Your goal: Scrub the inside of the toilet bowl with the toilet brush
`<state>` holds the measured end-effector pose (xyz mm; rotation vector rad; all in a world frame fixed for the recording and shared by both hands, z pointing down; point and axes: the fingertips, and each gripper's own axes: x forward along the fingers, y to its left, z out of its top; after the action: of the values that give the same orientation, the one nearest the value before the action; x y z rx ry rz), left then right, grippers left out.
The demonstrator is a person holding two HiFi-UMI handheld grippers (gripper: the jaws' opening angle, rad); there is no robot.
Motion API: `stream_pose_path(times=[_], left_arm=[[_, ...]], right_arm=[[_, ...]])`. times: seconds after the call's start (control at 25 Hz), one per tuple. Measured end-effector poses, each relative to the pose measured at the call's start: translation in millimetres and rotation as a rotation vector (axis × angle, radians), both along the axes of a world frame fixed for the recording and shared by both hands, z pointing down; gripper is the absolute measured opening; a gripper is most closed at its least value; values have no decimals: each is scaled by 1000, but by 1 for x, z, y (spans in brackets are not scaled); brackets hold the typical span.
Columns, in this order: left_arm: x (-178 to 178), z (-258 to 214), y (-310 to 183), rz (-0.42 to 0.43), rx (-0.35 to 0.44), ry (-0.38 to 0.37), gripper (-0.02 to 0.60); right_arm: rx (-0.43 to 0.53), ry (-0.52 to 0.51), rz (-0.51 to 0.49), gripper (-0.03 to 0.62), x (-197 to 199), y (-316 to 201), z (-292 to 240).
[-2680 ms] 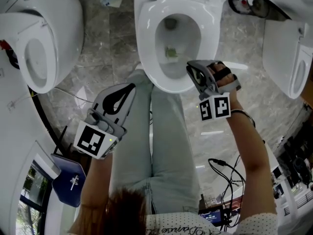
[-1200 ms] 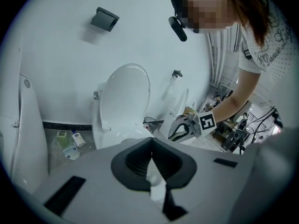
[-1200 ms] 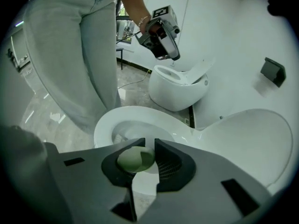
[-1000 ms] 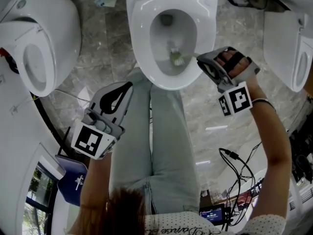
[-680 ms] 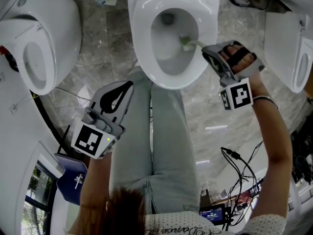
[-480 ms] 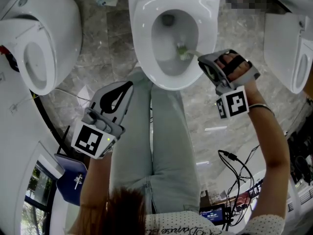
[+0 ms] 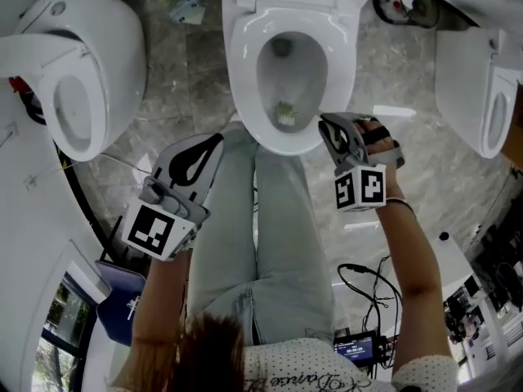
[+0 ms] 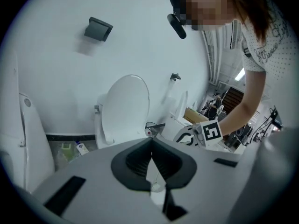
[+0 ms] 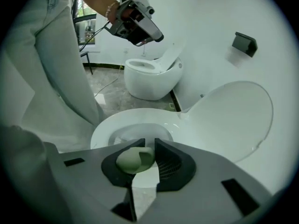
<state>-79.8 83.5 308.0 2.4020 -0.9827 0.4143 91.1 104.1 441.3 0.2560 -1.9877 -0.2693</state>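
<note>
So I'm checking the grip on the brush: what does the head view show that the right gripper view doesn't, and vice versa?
Head view only: the toilet brush's bristle head down in the bowl, and cables on the floor. Right gripper view only: the right claw shut on the brush's pale green handle. Both: the toilet bowl and the left claw.

White toilet bowl [image 7: 243, 72] — pale-green brush [image 7: 284, 113]

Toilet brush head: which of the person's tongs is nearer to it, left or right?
Right. The right tongs grip the brush handle at the bowl rim; the left tongs hang shut beside the leg.
</note>
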Motion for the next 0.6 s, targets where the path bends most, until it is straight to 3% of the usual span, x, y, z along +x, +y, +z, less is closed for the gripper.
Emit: stream_pose_path(times=[0.2,0.6], left_arm=[[-4,-35,-13,-18,41,-31,3],[14,-122,-43,-49,223,-40,3]], right_arm=[[53,-45,196,75,9,-15,-44],[121,-138,484,77,45,-27,-155]])
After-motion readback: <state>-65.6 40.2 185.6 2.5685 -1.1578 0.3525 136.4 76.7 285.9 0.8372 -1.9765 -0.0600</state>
